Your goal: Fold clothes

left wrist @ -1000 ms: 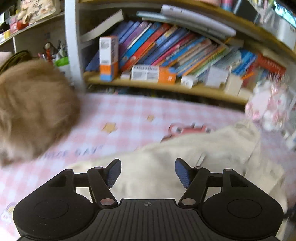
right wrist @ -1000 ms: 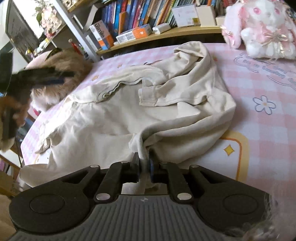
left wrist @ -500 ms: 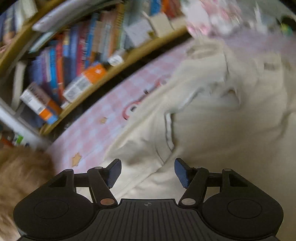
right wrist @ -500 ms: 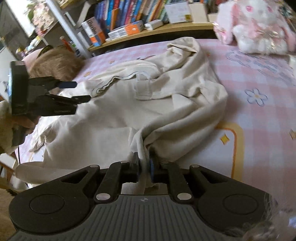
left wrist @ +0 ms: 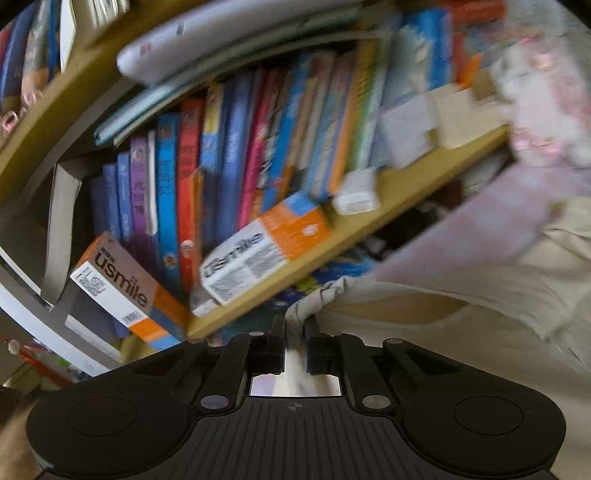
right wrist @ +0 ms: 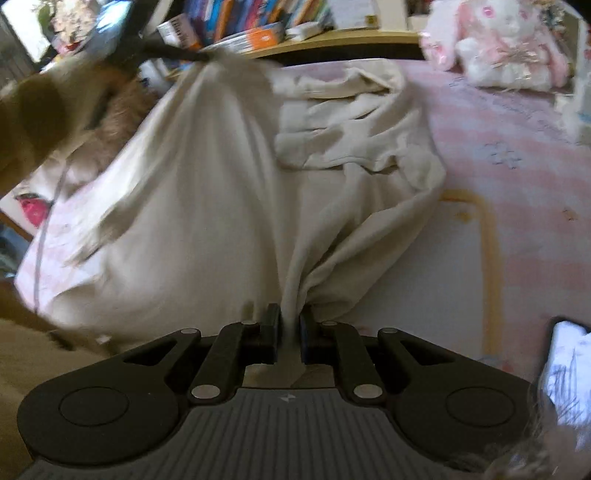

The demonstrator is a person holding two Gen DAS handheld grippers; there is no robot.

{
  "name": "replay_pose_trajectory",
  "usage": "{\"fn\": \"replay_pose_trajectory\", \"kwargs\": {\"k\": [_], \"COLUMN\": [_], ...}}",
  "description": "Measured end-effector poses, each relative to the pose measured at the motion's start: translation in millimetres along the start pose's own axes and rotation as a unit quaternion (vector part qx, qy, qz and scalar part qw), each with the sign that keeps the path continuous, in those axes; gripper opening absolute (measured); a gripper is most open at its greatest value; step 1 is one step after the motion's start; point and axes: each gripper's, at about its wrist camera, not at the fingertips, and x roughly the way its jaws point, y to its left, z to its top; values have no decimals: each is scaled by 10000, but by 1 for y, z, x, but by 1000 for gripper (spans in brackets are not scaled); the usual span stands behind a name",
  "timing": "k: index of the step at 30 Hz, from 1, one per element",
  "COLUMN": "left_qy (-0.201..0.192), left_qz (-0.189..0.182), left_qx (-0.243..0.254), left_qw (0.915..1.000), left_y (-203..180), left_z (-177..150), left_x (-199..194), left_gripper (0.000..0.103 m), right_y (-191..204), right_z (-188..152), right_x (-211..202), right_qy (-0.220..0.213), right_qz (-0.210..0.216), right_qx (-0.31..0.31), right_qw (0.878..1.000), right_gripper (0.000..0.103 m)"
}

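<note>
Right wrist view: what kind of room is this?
Likely a child's bedroom: pink checked sheet under the garment, plush bunny on it, bookshelf crammed with colourful books.

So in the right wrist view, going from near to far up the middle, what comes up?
Right gripper, jaws shut on the cream garment → pink checked cover → wooden bookshelf.

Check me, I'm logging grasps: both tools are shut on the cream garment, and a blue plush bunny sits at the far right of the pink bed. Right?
Not quite: the plush bunny is pink and white, as the right wrist view shows. Otherwise yes: the left tool and right tool are each shut on the cream garment, on the pink bed.
</note>
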Motion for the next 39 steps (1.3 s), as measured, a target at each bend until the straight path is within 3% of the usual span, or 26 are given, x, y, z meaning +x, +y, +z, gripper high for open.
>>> {"fn": "replay_pose_trajectory", "kwargs": {"k": [3,5,6,7,8,11,15,18,21,25,27,29,35,39], "left_qy": [673,876,766,613,456,88,40,288,590,848,903,990,1203,1205], "left_qz": [-57,-88,-82,-99,-123,-271,-822,-619,-292,-185,-183,-172,6,94], "left_qx": [-176,-35,32,12,-31,-558,-1135,-1071,-1069,-1386,-1611,-1808,-2099,-2007], "left_qw": [9976,9961,9970,9981,9989,9980,9901,9919,9921,9865,9826,9784,9703,9722], "left_y": [-1,-6,-8,-6,-3,14,18,3,-14,-13,-7,1,18,11], "left_z": [-6,-14,-19,-26,-32,-58,-103,-131,-151,-168,-173,-176,-187,-186], "left_x": [32,37,30,19,7,-40,-95,-117,-128,-130,-131,-132,-135,-139], "left_gripper": [16,17,22,31,35,46,53,61,63,64,65,65,65,65], "right_y": [17,28,33,32,31,24,15,32,26,17,12,8,-11,-42], "right_z": [-1,2,3,6,9,23,57,88,99,114,121,129,145,139], "right_x": [6,11,13,9,5,-8,-15,18,28,41,48,55,67,49], "right_qy": [5,33,42,-3,-48,-236,-662,-821,-933,-1080,-1154,-1227,-1426,-1501], "right_qz": [199,147,122,107,93,56,-214,-484,-725,-1046,-1206,-1365,-1887,-2375], "right_qx": [-32,-194,-275,-353,-431,-569,-719,-1320,-1248,-1150,-1101,-1052,-841,-515], "right_qw": [9998,9997,9995,9993,9990,9981,9950,9867,9851,9819,9798,9774,9680,9583], "right_gripper": [10,16,21,36,44,44,48,50,50,44,31,12,9,8]}}
